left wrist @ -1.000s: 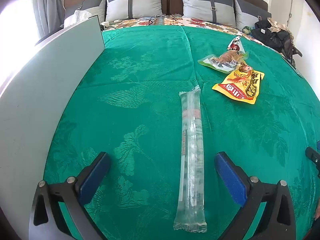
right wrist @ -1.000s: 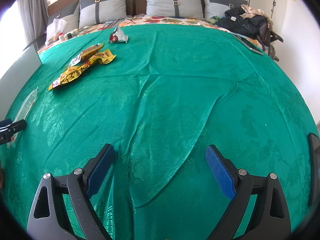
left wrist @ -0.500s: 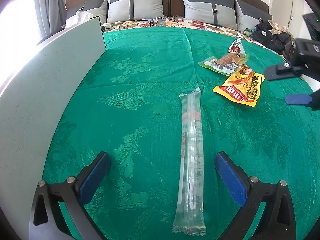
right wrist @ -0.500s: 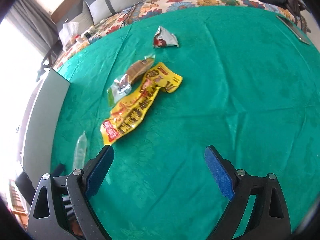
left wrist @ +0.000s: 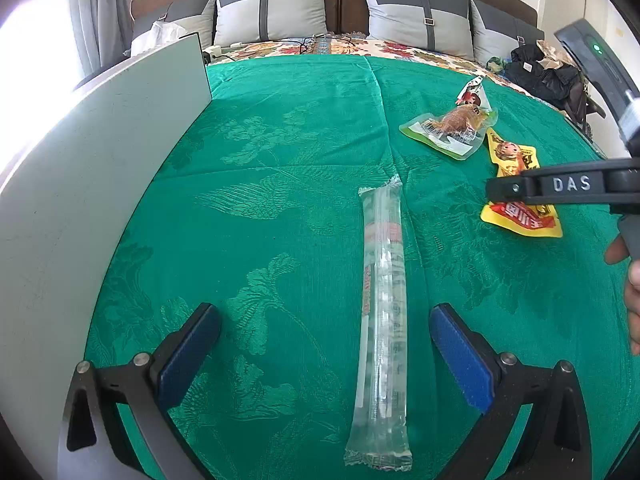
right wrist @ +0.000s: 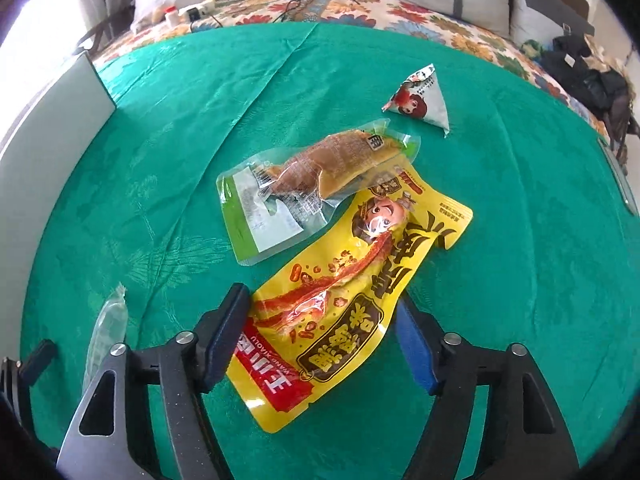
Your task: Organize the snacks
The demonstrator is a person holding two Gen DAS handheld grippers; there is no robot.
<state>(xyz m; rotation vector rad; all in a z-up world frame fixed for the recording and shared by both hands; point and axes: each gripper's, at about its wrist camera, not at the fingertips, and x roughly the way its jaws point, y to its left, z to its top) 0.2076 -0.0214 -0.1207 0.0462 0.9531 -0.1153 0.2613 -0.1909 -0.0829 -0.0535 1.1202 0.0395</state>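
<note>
Four snack packets (right wrist: 352,280) on one green cloth (right wrist: 520,200); perhaps four pillows (left wrist: 272,4).

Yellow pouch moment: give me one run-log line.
right gripper: open, straddling yellow pouch | left gripper: open, over clear tube pack | nothing gripped yet

The right hand-held gripper (right wrist: 320,336) has moved over the yellow snack packet (right wrist: 352,296), jaws apart.

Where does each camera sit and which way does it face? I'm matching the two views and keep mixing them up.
Left wrist: on the left hand-held gripper, low, looking along the clear tube pack toward the pillows; own open fingers and the person's hand show.
Right wrist: on the right hand-held gripper, tilted down over the yellow snack bag; own open fingers show.
Shared: yellow bag, tube pack, green cloth.
</note>
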